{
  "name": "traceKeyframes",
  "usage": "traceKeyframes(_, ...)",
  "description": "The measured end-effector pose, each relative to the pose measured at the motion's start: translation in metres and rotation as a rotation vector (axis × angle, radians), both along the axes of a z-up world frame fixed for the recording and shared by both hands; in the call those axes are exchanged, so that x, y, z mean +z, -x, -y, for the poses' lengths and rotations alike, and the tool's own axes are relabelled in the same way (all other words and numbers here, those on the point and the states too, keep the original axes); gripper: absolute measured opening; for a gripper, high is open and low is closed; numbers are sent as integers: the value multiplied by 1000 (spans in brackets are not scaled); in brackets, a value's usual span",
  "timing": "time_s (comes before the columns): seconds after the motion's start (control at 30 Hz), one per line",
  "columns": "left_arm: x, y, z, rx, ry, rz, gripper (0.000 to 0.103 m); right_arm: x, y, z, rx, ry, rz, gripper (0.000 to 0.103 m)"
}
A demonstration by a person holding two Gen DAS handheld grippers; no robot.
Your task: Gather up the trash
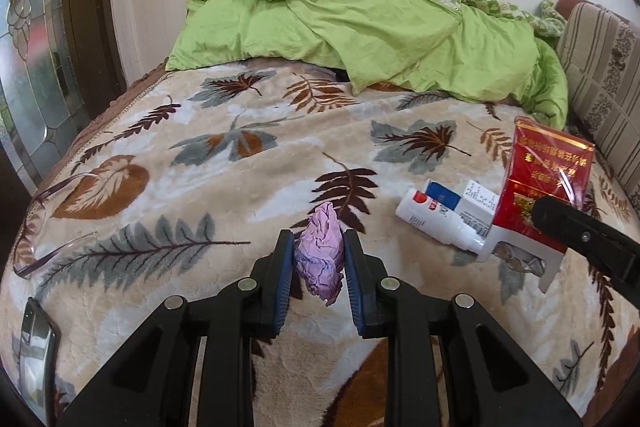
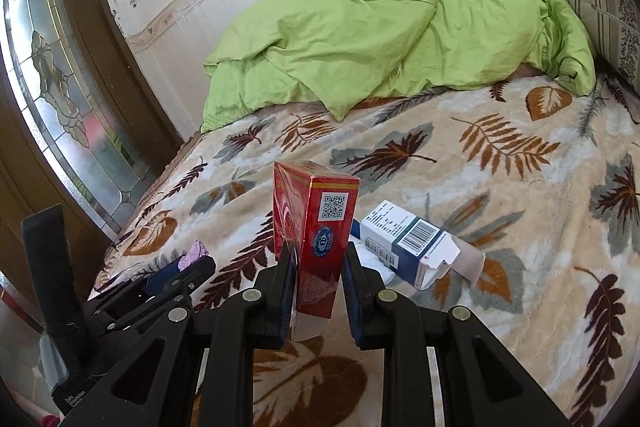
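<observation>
Left wrist view: the left gripper [image 1: 319,259] is clamped on a crumpled purple wrapper [image 1: 320,253], held above the leaf-patterned blanket [image 1: 224,187]; a white bottle [image 1: 436,223] lies near. Carry it level, grip unchanged.

Right wrist view: the right gripper [image 2: 318,267] is clamped on a red box [image 2: 316,231], raised over the bed; a white-and-blue carton [image 2: 404,243] remains lying beside. Green duvet [image 2: 380,39], tiled wall behind.

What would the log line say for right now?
left gripper: shut on crumpled purple paper | right gripper: shut on red box | on bed: white bottle, blue-white carton
</observation>
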State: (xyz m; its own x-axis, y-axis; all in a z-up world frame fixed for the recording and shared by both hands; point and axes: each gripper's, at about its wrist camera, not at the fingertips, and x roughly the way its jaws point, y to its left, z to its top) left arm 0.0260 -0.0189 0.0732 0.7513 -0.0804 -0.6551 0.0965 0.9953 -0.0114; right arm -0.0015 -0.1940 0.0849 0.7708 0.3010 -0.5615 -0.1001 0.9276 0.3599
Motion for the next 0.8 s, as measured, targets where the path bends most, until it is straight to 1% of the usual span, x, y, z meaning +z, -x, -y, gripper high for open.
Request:
traceKeyframes(0.07, 0, 1, 2, 4, -27, 14, 24, 1, 0, 0, -2, 4, 4, 24)
traceKeyframes(0.17, 0, 2, 3, 1, -29, 15, 24, 1, 0, 1, -5, 4, 6, 24)
traceKeyframes(0.27, 0, 3, 3, 12, -47, 24, 24, 0, 0, 0, 0, -1, 2, 24)
traceKeyframes(0.5, -1, 2, -4, 40, -43, 18, 24, 2, 2, -5, 15, 12, 15, 24)
traceKeyframes(0.8, -2, 2, -5, 40, -40, 14, 24, 3, 2, -7, 19, 14, 14, 24)
